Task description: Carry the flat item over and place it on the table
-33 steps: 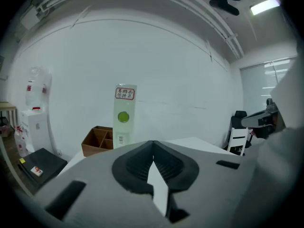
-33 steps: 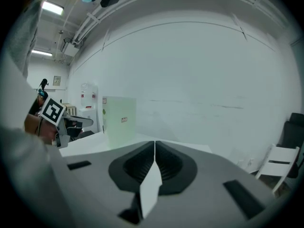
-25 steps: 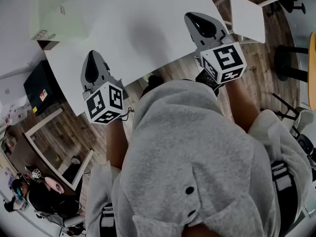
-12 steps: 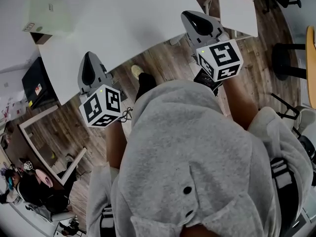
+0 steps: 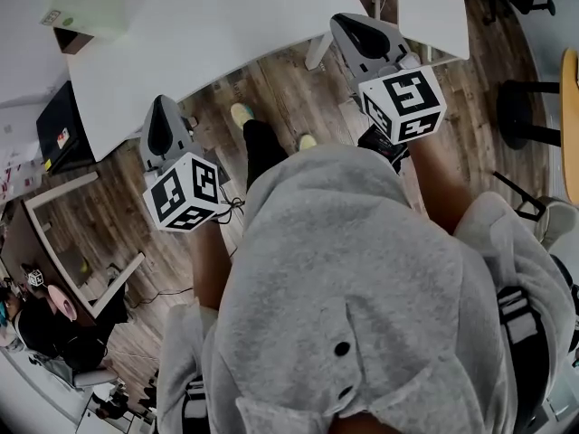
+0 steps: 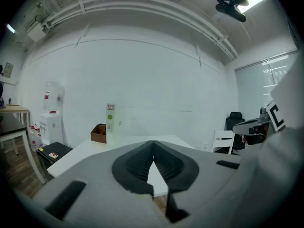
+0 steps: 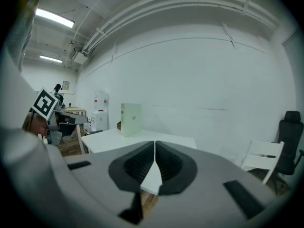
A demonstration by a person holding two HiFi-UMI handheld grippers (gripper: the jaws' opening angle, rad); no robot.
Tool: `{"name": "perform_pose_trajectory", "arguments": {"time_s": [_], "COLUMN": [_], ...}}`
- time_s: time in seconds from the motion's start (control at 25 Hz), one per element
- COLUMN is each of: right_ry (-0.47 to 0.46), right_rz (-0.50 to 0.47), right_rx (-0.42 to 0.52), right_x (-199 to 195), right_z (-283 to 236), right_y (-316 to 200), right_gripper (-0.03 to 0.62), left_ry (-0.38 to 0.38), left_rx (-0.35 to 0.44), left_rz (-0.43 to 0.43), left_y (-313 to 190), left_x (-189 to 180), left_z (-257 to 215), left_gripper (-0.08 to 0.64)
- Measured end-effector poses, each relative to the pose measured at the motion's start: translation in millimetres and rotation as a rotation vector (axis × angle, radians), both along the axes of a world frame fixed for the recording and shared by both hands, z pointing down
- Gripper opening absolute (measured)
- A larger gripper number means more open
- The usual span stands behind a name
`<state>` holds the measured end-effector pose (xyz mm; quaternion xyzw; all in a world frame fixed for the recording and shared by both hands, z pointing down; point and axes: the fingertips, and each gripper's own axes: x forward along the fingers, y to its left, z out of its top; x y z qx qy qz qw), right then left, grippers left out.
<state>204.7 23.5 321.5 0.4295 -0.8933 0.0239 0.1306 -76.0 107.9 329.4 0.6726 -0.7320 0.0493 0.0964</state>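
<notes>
A pale green flat box (image 5: 84, 5) stands upright at the far left corner of the white table (image 5: 208, 34); it also shows in the left gripper view (image 6: 110, 122) and the right gripper view (image 7: 130, 119). My left gripper (image 5: 162, 107) hangs over the wooden floor short of the table's near edge. Its jaws are shut with nothing between them (image 6: 152, 148). My right gripper (image 5: 344, 23) is level with the table's right corner, likewise shut and empty (image 7: 155, 145). Both point at the table from a distance.
A brown open box (image 5: 72, 40) sits beside the green one. A black unit (image 5: 54, 125) stands left of the table, a small white table (image 5: 434, 12) to its right. A white chair (image 7: 263, 160) and a water dispenser (image 6: 51, 122) stand near the wall.
The table has slid up and away in the head view. Both grippers, earlier over its near edge, now hang over bare floor, still shut.
</notes>
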Motion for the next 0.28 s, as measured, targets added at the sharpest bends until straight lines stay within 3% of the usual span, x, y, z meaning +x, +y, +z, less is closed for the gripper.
{"name": "perform_pose_trajectory", "arguments": {"time_s": [0.28], "right_ry": [-0.001], "right_rz": [-0.037], "right_rx": [0.019], "right_x": [-0.3], "right_z": [-6.0], "right_y": [19.8], "right_gripper": [0.029], "left_ry": [-0.023], "left_rx": [0.015], "left_rz": [-0.001], "left_y": [21.3], "left_x": [7.2], "left_z": [-8.5], "left_gripper": [0.021]}}
